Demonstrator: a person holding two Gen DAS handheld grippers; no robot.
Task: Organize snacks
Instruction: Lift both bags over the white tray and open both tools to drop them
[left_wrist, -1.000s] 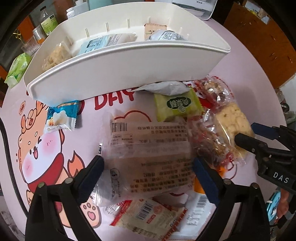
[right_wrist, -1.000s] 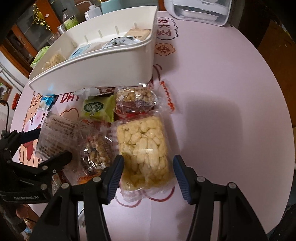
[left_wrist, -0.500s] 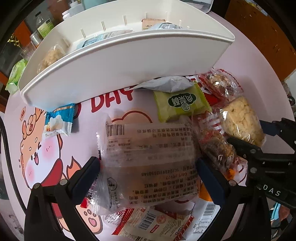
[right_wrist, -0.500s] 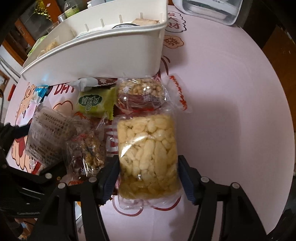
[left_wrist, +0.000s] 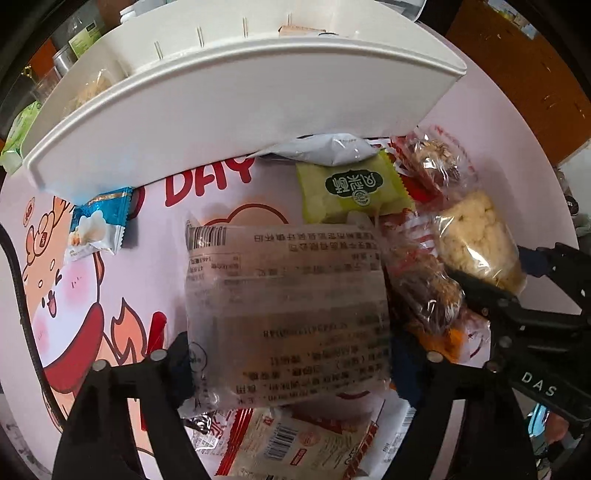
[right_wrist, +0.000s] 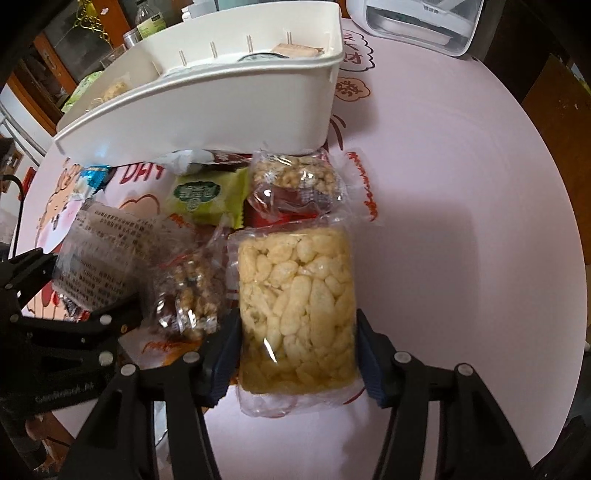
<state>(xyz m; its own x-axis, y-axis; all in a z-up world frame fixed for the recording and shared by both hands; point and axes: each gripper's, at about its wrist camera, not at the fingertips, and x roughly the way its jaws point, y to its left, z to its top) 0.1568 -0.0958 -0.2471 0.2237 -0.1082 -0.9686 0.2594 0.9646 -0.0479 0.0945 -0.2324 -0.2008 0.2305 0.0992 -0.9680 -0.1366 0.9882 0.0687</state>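
My left gripper is shut on a clear printed snack packet, its pads pressing both sides. My right gripper is shut on a clear pack of puffed rice cake, the blue pads against its sides. The white divided organizer bin stands behind the pile and holds several snacks; it also shows in the right wrist view. Between the grippers lies a nut bar packet.
A green packet, a grey packet, a blue-and-white candy and a peanut bar lie on the pink cartoon table mat. A red-edged packet lies under my left gripper. A white appliance stands at the back.
Both grippers have moved forward over their packets and closed on them. The printed packet and the puffed rice cake now sit between the pads.
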